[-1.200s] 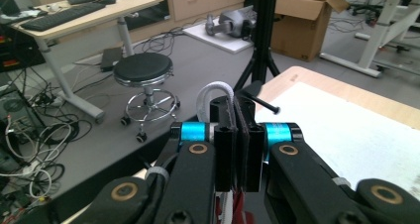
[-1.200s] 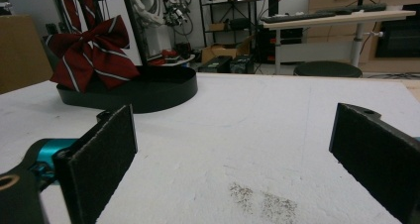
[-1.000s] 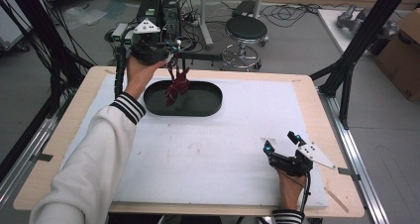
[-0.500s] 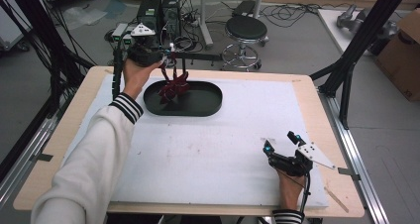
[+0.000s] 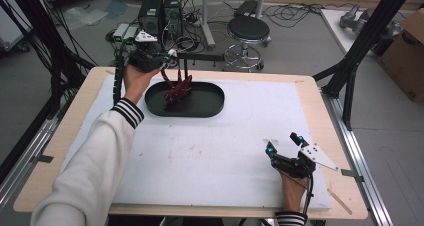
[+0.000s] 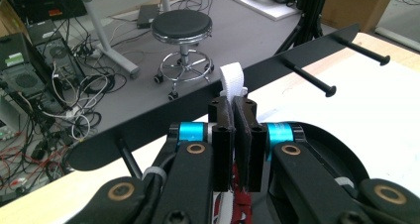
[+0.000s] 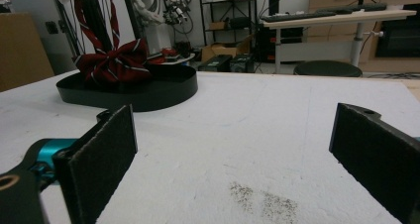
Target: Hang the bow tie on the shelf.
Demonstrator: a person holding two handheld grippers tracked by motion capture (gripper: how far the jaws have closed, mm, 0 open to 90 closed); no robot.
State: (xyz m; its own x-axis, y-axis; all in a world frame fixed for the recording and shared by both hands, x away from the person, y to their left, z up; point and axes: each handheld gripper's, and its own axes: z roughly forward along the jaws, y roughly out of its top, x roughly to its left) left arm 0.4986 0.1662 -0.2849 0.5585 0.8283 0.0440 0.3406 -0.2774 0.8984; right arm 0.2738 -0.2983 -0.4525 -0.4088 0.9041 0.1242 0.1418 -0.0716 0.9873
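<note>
Two grippers: left gripper [image 5: 167, 61] clenched on the strap [image 6: 233, 83] of a dark red striped bow tie [image 5: 176, 92], which hangs into the black oval tray [image 5: 210, 106]. Right gripper [image 5: 285, 148] rests near the table's right edge, jaws spread wide, nothing between.

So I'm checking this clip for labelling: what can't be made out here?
- Left gripper view: the bow tie is mostly hidden under the left gripper; a white strap sticks out.
- High view: the left jaws are too small to read.
- Right gripper view: the tray floor is hidden by its wall.
</note>
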